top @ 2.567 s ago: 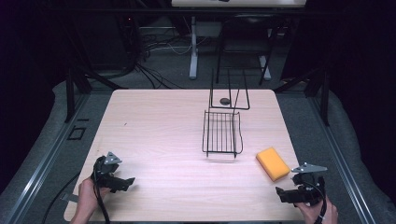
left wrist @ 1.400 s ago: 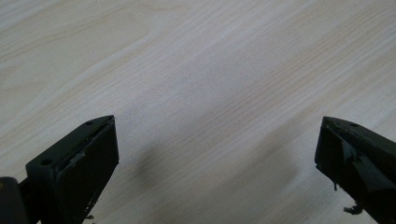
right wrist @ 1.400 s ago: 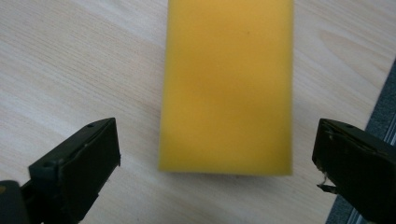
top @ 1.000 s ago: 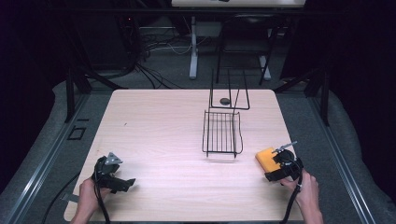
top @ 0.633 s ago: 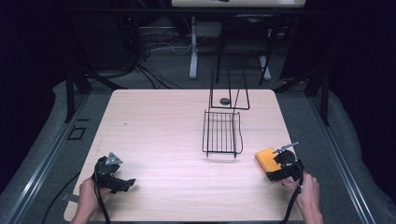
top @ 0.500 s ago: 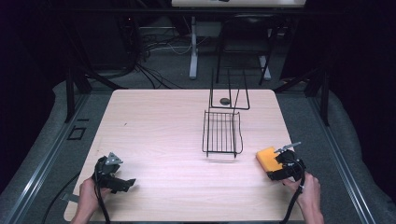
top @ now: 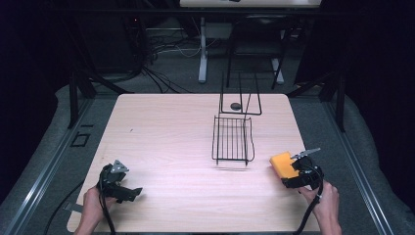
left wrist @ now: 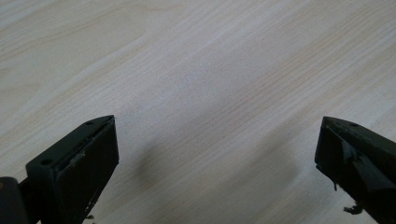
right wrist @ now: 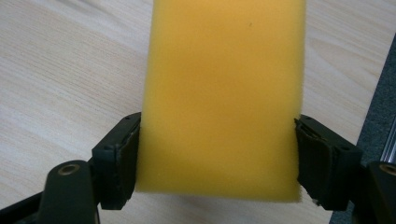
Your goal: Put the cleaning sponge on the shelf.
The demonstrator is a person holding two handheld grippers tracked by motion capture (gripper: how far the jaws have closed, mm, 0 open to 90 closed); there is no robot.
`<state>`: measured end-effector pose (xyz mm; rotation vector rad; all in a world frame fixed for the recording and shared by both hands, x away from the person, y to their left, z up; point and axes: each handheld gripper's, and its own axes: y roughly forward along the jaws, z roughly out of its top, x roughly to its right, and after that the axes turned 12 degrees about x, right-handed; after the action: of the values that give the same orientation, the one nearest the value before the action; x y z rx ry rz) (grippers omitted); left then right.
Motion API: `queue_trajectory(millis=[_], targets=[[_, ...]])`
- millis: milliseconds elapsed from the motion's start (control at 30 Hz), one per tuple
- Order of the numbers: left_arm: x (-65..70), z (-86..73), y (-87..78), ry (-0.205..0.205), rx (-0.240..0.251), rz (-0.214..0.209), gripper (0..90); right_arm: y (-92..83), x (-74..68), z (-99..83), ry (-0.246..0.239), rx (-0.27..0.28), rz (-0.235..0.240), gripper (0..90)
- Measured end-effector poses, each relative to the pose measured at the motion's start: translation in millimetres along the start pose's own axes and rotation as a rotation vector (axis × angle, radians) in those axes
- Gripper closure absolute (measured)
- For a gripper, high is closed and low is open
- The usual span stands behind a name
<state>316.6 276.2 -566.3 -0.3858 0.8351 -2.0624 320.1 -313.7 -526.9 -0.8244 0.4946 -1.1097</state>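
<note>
Yellow rectangular foam sponge [right wrist: 222,98], lying at the near right edge of the pale wooden bench [top: 171,137], is pinched by the just-closing right claw [top: 292,172], so a lift toward the black wire rack [top: 233,139] is judged next, while the left claw [left wrist: 215,154] is held open.

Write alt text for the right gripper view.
A yellow sponge sits clamped between the two black jaws of the right tongs, which have just closed on its sides. Beneath it lies a pale wooden table, its edge at far right.
</note>
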Motion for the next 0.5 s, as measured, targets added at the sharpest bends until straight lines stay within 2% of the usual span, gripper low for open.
queue_trajectory(millis=[233,300,400,500], targets=[[-0.6,-0.5,0.0,-0.006,0.000,0.000,0.0,-5.4,1.3,0.9,0.008,0.003,-0.001,24.0],[-0.5,-0.4,0.1,-0.005,-0.001,0.000,0.0,-8.6,2.2,2.1,-0.011,-0.013,-0.018,24.0],[-0.1,-0.3,0.2,-0.004,-0.001,-0.001,0.0,-9.5,1.5,2.0,0.009,0.010,-0.005,24.1],[-0.1,-0.3,0.1,-0.004,0.000,0.000,0.0,-13.8,1.9,4.5,-0.004,-0.001,-0.017,24.2]])
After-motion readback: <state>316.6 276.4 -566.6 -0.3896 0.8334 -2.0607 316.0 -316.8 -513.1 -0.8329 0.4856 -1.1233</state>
